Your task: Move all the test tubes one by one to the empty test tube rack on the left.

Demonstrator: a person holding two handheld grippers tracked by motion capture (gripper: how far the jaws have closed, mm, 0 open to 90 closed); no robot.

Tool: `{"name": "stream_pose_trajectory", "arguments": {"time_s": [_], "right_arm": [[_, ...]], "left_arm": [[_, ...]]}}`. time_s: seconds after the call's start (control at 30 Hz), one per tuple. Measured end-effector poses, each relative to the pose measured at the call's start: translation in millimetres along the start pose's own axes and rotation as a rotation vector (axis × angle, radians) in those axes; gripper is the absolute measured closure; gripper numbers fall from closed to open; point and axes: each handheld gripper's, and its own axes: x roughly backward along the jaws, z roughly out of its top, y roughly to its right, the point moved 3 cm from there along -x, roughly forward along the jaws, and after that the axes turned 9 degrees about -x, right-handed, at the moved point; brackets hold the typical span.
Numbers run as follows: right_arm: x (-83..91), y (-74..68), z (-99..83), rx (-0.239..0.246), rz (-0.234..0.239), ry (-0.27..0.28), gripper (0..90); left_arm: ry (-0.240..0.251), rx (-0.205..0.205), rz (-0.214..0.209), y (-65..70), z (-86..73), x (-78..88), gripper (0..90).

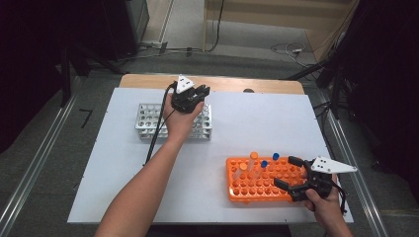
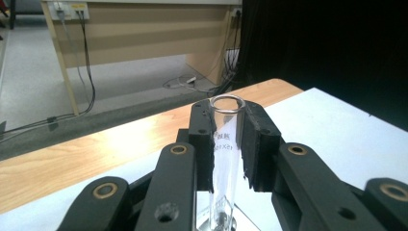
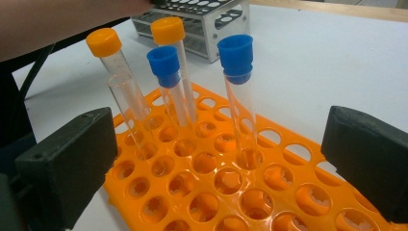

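In the high view, the left gripper sits over the right end of the metal rack at the far side of the white table, its jaws drawn close together, while the right gripper rests at the right edge of the orange rack with its jaws spread wide, nothing between them. In the left gripper view, the two black pads pinch an uncapped glass tube just below its open rim; the tube stands upright, and its lower end is hidden between the jaws. In the right gripper view, the jaws stand far apart on either side of the orange rack, which holds two orange-capped tubes, two blue-capped tubes and an uncapped tube, none of them touched.
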Motion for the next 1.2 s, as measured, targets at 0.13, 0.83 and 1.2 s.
{"name": "stream_pose_trajectory", "arguments": {"time_s": [0.13,0.83,1.2], "right_arm": [[-0.1,0.0,0.0,-0.001,-0.001,0.000,0.0],[-1.9,-0.4,-0.2,0.006,-0.014,-0.007,0.0],[-1.6,-3.6,1.0,0.001,-0.002,0.003,0.0]], "left_arm": [[-0.031,0.010,-0.007,2.0,-6.4,-1.7,76.9],[-0.173,0.021,-0.011,3.4,-16.6,-6.2,64.5],[-0.122,0.093,-0.070,5.0,-9.5,17.4,17.1]]}}
